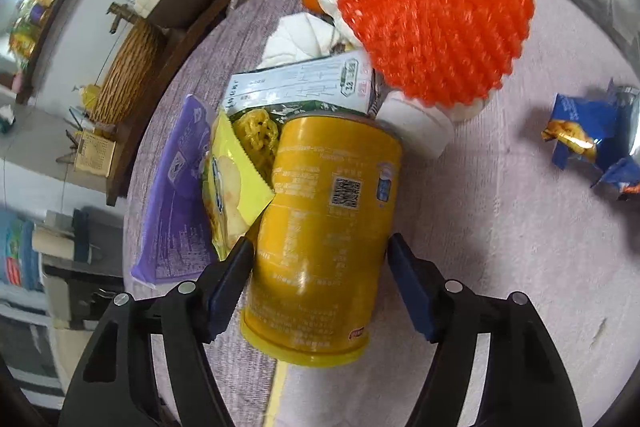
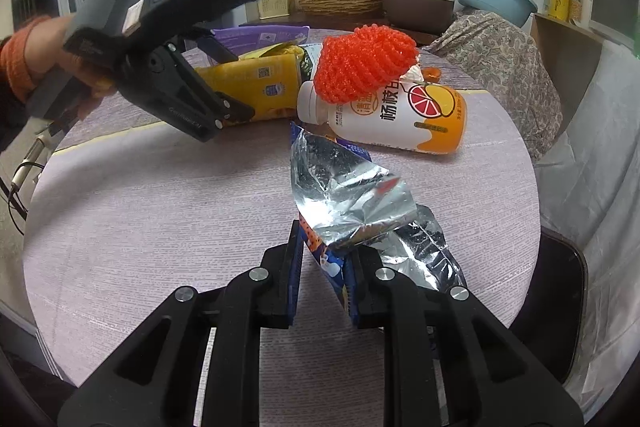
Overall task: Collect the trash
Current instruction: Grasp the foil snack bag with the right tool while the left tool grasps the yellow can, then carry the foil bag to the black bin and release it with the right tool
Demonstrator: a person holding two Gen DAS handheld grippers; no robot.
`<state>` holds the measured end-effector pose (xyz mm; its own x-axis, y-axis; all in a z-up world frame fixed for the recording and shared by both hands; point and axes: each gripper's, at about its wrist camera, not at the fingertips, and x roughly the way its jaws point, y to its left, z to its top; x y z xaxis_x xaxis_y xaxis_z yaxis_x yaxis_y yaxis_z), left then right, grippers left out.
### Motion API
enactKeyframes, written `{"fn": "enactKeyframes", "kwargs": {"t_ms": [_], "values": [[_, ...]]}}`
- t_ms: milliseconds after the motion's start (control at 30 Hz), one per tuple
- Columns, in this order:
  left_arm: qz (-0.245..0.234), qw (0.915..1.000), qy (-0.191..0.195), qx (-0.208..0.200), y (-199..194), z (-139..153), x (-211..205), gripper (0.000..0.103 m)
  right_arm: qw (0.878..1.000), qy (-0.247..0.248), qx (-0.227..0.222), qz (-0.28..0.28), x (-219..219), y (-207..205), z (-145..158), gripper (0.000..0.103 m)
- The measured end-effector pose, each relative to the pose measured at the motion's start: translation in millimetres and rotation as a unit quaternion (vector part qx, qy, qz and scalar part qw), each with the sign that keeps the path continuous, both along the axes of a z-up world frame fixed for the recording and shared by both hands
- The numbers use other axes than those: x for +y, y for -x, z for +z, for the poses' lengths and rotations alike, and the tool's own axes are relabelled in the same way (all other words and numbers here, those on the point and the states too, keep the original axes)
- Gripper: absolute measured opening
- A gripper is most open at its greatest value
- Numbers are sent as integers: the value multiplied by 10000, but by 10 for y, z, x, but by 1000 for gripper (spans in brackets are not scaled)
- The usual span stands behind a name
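Yellow can point(image 1: 324, 239) lying on round table point(image 2: 160, 211) amid piled trash, left gripper point(image 1: 320, 267) straddling it, right pad apart, grip unclear, right gripper point(image 2: 322, 267) clenched on foil wrapper point(image 2: 348, 199), orange net point(image 2: 362, 65) atop white bottle point(image 2: 400, 119) nearby.

Right gripper point(image 2: 322, 279) pinching foil wrapper point(image 2: 352, 203).
Left gripper point(image 2: 224, 87) clamps yellow can point(image 2: 260, 87); orange mesh point(image 2: 364, 67) rests on white bottle point(image 2: 400, 119).
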<state>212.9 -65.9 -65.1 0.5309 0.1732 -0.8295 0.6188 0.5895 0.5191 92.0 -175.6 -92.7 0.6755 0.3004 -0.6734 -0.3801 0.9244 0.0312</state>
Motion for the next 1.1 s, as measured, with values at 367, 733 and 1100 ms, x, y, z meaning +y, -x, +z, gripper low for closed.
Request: {"fn": "enactKeyframes", "kwargs": {"t_ms": [367,733,1100], "values": [[150,9974,698,-107,123,47,120,68,9996,-265,-42,29,-114,97,60,19],[821,9573,2736,-445,919,292,636,66,9887,-1420,28,486,-368,254,140,18],[583,9143,3915,-853,1285,656,323,66,9722,-2306,-156,387,-698,354,287,18]]}}
